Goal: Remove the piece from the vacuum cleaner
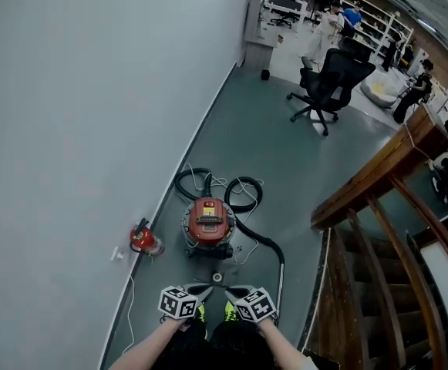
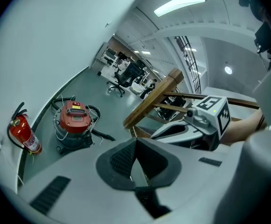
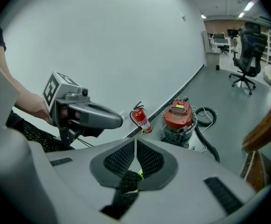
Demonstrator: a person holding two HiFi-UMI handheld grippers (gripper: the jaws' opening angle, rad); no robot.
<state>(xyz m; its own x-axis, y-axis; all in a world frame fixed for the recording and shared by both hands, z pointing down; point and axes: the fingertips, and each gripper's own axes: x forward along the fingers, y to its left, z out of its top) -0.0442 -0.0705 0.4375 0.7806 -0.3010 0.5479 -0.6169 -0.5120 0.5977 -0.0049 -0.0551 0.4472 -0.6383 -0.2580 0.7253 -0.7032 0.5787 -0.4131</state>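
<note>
Currently, head view: L gripper (image 1: pixel 200 287) and R gripper (image 1: pixel 236 288) are held side by side at bottom centre. Both jaw pairs are closed tip to tip, nothing gripped. Vacuum cleaner (image 1: pixel 210 223) (red lid, grey drum) is seen on floor at centre frame, just above grippers, untouched. Black hose (image 1: pixel 270 243) is trailed at its right. Fire extinguisher (image 1: pixel 144 239) is seen at its left, by wall (image 1: pixel 92 91).

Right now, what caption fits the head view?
Jaws shut, the left gripper and right gripper point at a vacuum cleaner near a fire extinguisher.
</note>
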